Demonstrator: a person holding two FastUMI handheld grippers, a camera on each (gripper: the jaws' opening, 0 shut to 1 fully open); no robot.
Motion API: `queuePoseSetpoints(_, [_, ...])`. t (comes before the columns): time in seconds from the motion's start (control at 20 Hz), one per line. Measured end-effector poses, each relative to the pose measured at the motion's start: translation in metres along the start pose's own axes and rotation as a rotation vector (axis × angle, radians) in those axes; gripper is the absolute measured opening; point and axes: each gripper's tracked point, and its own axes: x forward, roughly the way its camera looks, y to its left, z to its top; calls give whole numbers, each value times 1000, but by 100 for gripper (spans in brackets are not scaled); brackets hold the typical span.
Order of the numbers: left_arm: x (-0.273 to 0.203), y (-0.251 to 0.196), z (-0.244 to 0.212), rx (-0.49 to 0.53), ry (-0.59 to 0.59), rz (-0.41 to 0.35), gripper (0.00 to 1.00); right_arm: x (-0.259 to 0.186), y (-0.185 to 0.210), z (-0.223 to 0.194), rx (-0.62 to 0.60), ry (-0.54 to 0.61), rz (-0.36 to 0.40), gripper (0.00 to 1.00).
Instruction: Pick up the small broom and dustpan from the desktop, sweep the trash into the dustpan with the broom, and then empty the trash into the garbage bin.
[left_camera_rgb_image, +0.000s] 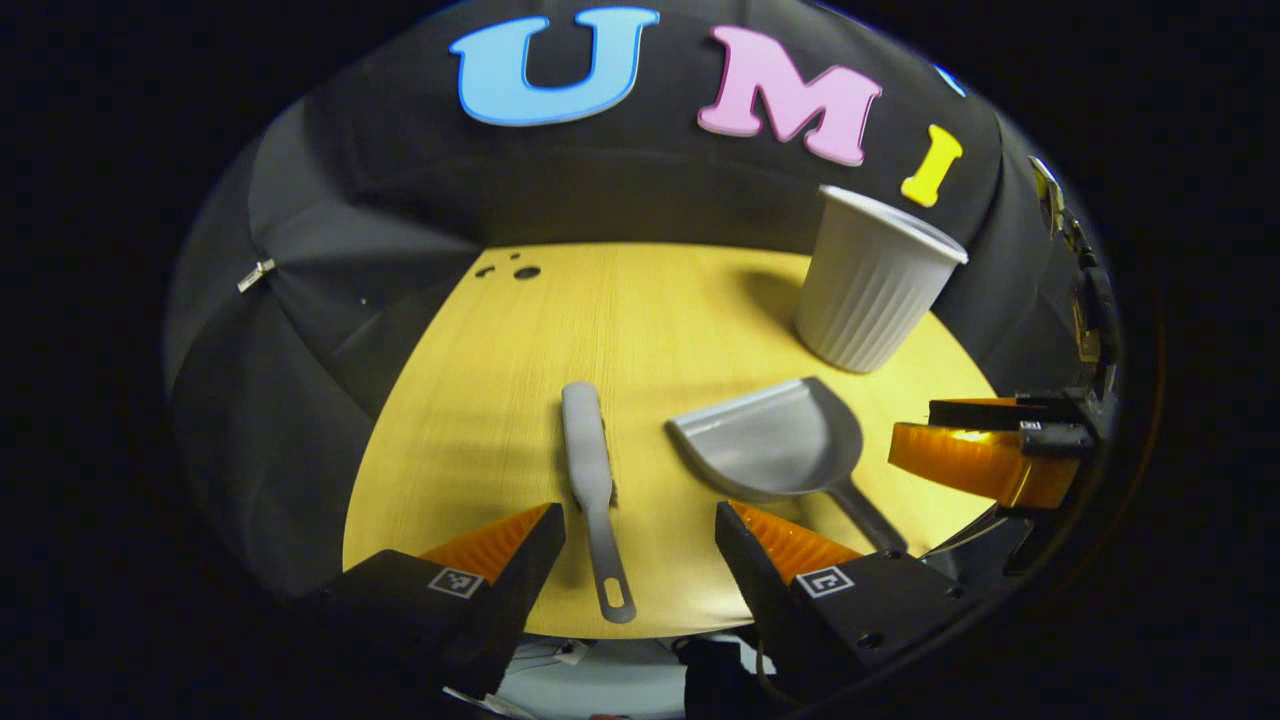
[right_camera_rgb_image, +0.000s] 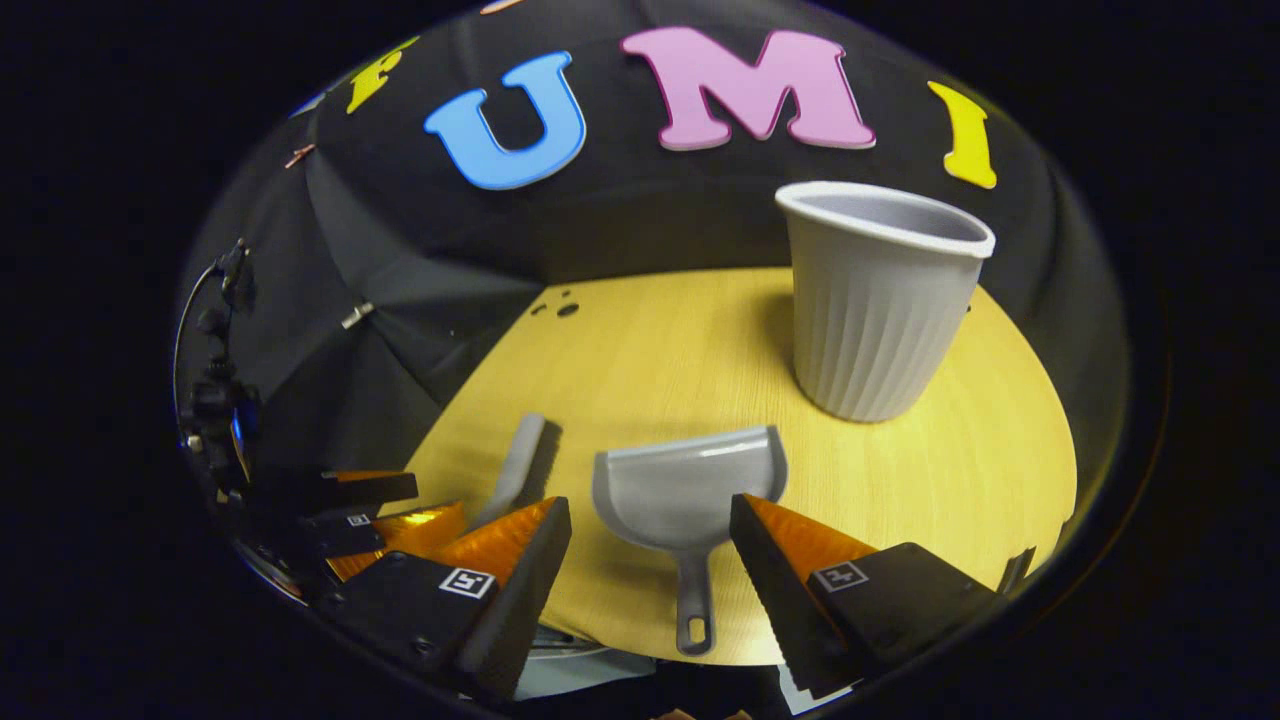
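my left tongs (left_camera_rgb_image: 640, 520) gape over the broom (left_camera_rgb_image: 590, 470) handle, my right tongs (right_camera_rgb_image: 650, 520) over the dustpan (right_camera_rgb_image: 685, 490) handle, both empty, tools flat on the worktop (left_camera_rgb_image: 640, 300) near the bin (right_camera_rgb_image: 880, 300); centre each handle before closing.

pale yellow wood-grain tabletop (left_camera_rgb_image: 650, 320) with a rounded edge, grain running front to back. a few small dark round holes (left_camera_rgb_image: 520, 270) sit near its far left corner, one larger than the rest; same cluster in the right gripper view (right_camera_rgb_image: 560, 305). black cloth backdrop (left_camera_rgb_image: 330, 230) hangs behind and to the left, creased into folds. a small metal clip (left_camera_rgb_image: 256, 274) is pinned on the cloth at left; right gripper view shows a clip too (right_camera_rgb_image: 350, 316).
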Motion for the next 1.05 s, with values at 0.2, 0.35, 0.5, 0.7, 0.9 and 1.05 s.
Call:
queuePoseSetpoints(0.2, [-43,-15,32,19,-240,-25,96,-29,1,28,3,-186,7,99])
queuePoseSetpoints(0.35, [-73,-17,38,36,-371,24,96,-51,-11,36,-81,-277,-26,98])
queuePoseSetpoints(0.5, [-98,-28,39,27,-473,54,96,-76,-19,35,-147,-343,-54,98])
queuePoseSetpoints(0.7, [-100,-64,20,58,-484,-34,96,-70,-25,8,-117,-275,-58,99])
queuePoseSetpoints(0.9, [-91,-72,5,68,-429,-60,96,-65,-35,8,-99,-267,-87,99])
queuePoseSetpoints(1.05, [-78,-76,13,41,-417,-79,96,-66,-38,-3,-111,-241,-99,99])
